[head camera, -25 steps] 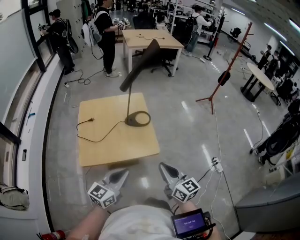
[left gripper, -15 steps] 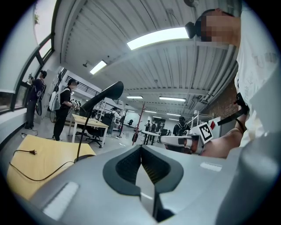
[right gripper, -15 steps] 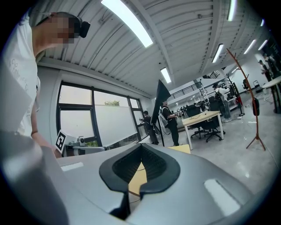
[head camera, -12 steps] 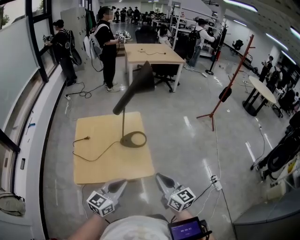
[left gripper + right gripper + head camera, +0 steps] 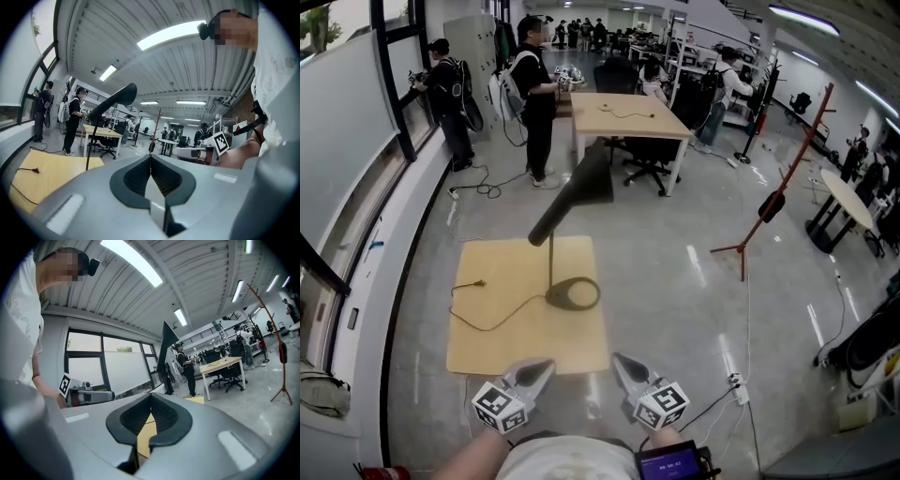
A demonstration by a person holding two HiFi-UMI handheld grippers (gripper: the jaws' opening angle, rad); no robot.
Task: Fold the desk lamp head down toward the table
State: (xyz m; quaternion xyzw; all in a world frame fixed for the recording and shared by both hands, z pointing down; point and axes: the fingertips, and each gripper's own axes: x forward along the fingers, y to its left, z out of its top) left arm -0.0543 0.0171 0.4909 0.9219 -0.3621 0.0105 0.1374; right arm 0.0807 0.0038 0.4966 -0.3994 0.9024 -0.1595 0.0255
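Both your tongs are clenched tight with nothing in them. In the left gripper view the left tongs (image 5: 151,164) have their dark ribbed pads pressed together. It's the same in the right gripper view for the right tongs (image 5: 151,401).

From the head view, the left tongs (image 5: 539,367) and right tongs (image 5: 623,364) sit side by side just off the 6 o'clock edge of the small square light-wood surface (image 5: 511,267). They aren't touching it or anything on it.

Straight out at 12 o'clock from the tongs is the black desk lamp with the thin upright stem (image 5: 551,261). Its flat ring-shaped base (image 5: 573,294) rests on the surface over toward the 3 o'clock side. The long, flat black lamp head (image 5: 575,190) is up on top of the stem and slanted, with the wide end raised toward 1 o'clock, so it isn't folded down yet.

The lamp's thin black cord (image 5: 492,323) snakes off the base toward 9 o'clock and ends in a plug lying loose on the wood.

Further out at 12 o'clock there's a bigger light-wood desk (image 5: 628,117), with a person in black wearing a backpack (image 5: 534,84) standing at its 9 o'clock side. A red coat stand (image 5: 778,197) is on the grey floor out around 2 o'clock.
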